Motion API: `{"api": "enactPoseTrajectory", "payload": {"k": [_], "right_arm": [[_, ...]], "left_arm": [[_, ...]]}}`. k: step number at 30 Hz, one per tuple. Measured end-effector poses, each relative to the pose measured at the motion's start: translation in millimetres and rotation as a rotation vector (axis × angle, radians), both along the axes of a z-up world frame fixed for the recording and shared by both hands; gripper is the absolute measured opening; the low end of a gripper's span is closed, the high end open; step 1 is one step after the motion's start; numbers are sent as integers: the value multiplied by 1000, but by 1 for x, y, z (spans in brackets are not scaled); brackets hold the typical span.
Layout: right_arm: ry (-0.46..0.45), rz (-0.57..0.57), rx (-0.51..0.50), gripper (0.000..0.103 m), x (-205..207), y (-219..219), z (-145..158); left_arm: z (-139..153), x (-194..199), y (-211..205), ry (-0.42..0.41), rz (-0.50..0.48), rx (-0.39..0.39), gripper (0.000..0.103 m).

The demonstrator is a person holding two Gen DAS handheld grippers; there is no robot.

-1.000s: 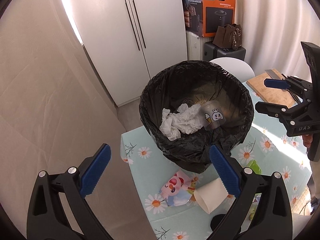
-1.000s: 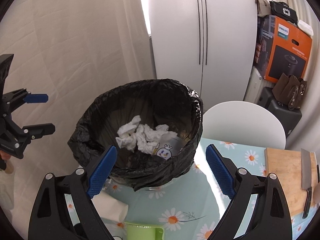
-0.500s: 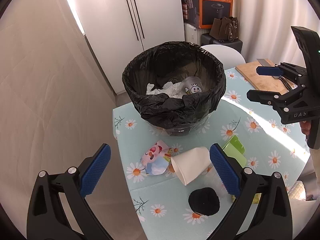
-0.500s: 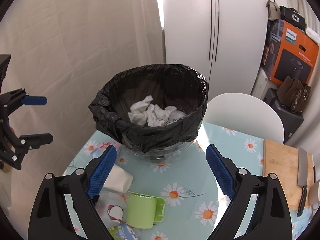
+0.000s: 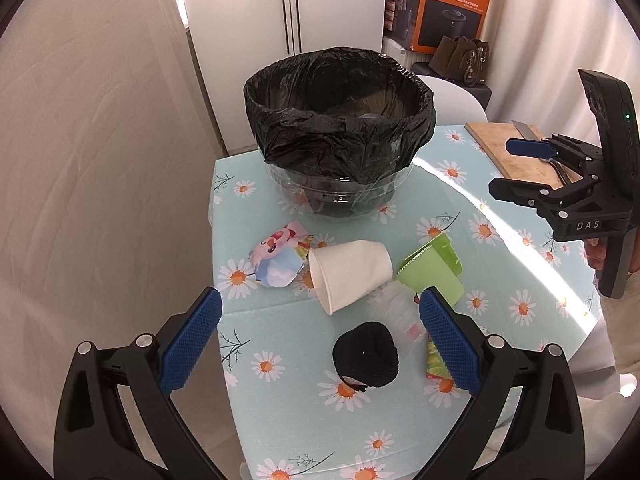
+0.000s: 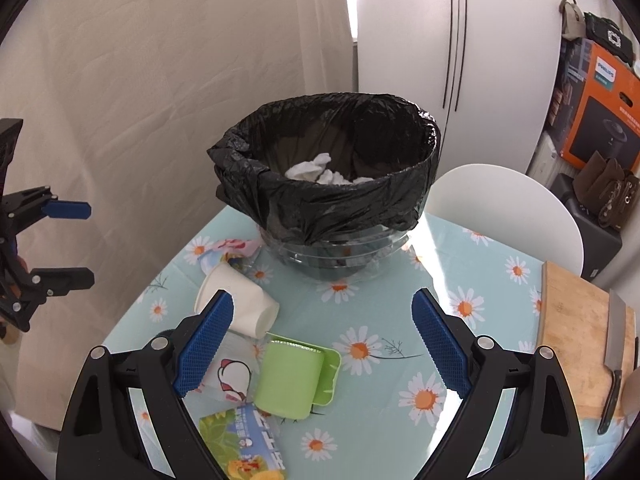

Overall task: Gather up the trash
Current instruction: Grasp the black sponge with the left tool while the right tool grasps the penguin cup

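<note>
Left gripper (image 5: 320, 336) spread wide, empty, held above the near end of the daisy-print table (image 5: 288, 412). Right gripper (image 6: 322, 334) likewise wide open, nothing between its fingers. Bin with black liner (image 5: 340, 120) stands at the far end; crumpled tissue (image 6: 316, 170) visible inside. Loose trash lies near the bin on the cloth: white paper cup (image 5: 350, 274) on its side, pink cartoon wrapper (image 5: 276, 254) just beside its mouth, green plastic cup (image 6: 292, 380) tipped over, black round lump (image 5: 366, 354) nearest the left gripper. Cutting board (image 6: 580, 332) with knife (image 6: 614, 340) at the right edge.
</note>
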State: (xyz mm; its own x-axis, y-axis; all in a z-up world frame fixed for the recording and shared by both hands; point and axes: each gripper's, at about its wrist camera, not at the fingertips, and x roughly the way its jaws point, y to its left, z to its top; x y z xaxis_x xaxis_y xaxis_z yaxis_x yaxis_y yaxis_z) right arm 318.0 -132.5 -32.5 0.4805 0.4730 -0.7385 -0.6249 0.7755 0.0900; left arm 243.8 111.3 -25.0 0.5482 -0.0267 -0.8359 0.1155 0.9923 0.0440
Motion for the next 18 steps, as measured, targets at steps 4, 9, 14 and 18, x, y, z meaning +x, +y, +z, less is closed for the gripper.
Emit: {"api": "enactPoseTrajectory", "payload": {"k": [4,9,14,18], "right_arm": [[25,19,-8,86,-5,-5,-12],[53,11,-35,86,-11,-11,-25],[84,-53,-54,86,-19,-20,-32],[98,-121,-81,86,-27,-24,-37]], "left_arm": [[-20,-11,-2,34,15,15,97],[-49,-21,-7,98,-26,-14,97],[-77,-20,-8,162,-83,6,97],[-92,-11,-3,193,-143,3,97]]}}
